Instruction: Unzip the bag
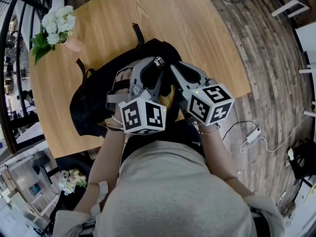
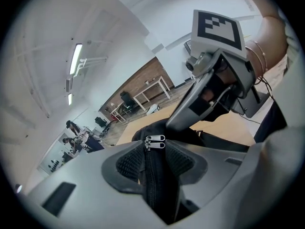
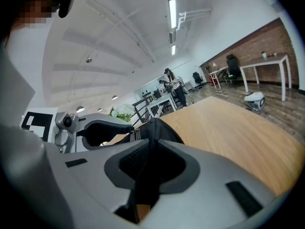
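A black bag [image 1: 98,100] lies on the round wooden table [image 1: 197,28], and both grippers are at its top. In the left gripper view, the left gripper [image 2: 155,162] stands open. The bag's zipper seam runs up between its pads, and two silver zipper pulls [image 2: 155,141] sit side by side at the seam's top. In the head view the pulls [image 1: 159,61] lie just past the left gripper [image 1: 148,68]. The right gripper [image 3: 150,168] is shut on a raised fold of the bag's fabric [image 3: 157,128], and in the head view it [image 1: 176,69] sits just right of the pulls.
A pink vase of white flowers [image 1: 58,28] stands at the table's far left. The table's near edge runs under my arms. On the wooden floor to the right lie a white charger with its cable [image 1: 252,135] and a dark bag [image 1: 303,159].
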